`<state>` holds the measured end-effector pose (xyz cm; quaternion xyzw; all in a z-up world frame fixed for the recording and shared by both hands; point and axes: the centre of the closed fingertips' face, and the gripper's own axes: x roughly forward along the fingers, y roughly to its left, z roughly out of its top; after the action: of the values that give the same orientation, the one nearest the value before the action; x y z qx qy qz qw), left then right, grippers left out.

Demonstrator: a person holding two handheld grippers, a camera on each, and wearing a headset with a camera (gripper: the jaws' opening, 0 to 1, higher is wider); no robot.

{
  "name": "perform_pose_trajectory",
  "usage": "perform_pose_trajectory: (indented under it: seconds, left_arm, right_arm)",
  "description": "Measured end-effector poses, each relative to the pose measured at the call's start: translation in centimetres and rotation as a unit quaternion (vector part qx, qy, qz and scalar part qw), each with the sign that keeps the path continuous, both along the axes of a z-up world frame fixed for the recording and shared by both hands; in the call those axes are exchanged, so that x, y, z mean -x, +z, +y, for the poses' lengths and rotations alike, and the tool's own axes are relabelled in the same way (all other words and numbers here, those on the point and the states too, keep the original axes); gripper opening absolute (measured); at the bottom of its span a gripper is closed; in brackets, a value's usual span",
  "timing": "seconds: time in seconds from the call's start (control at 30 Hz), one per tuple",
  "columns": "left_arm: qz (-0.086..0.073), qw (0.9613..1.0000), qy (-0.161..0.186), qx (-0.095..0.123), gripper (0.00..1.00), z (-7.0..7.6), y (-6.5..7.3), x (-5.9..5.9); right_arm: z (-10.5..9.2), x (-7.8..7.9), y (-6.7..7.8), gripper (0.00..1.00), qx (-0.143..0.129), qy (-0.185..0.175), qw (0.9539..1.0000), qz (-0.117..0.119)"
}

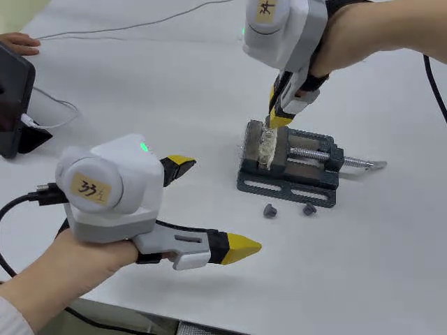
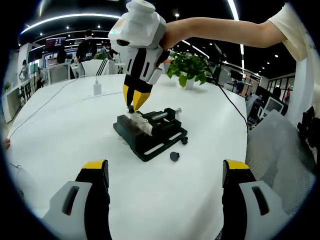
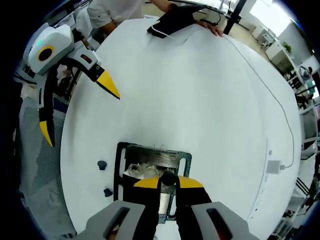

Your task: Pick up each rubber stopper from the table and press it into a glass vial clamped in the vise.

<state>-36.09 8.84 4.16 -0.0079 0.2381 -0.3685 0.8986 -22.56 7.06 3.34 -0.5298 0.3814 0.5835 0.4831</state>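
Jaws of the right gripper point(image 1: 274, 120) clamp a stopper point(image 3: 167, 178) over the vials point(image 1: 266, 148) in the vise point(image 1: 286, 187); left gripper point(image 1: 216, 204) hovers, jaws spread wide; two loose stoppers point(image 1: 269, 210) lie on the table point(image 1: 174, 84) beside the vise.

**Two stoppers loose, a third at the vials**

The dark grey vise point(image 1: 286, 187) sits flat on the table point(image 1: 174, 84), right of centre, with its screw handle pointing right. Clear glass vials point(image 1: 267, 148) stand upright, clamped at its left end. Near the vise base lie two small dark rubber stoppers, the left stopper point(image 1: 269, 211) and the right stopper point(image 1: 309, 209), set apart. A third stopper point(image 3: 168, 178) is pinched between the right gripper point(image 1: 278, 118) tips, just above the vials.
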Motion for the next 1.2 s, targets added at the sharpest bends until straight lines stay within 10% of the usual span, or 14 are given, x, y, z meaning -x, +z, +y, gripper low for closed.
perform_pose_trajectory:
  seconds: [0.4,1.2]
  left_arm:
    - [0.000,1.0000,0.001,0.001,0.94,0.0,0.0,0.1]
    - [0.006,1.0000,0.000,-0.002,0.93,0.3,-0.2,0.2]
  right_arm:
    - [-0.5,0.4,0.5,0.18,-0.018,0.012,0.9998,0.004]
    - [0.0,0.8,1.0,0.02,-0.058,-0.033,0.9956,0.066]
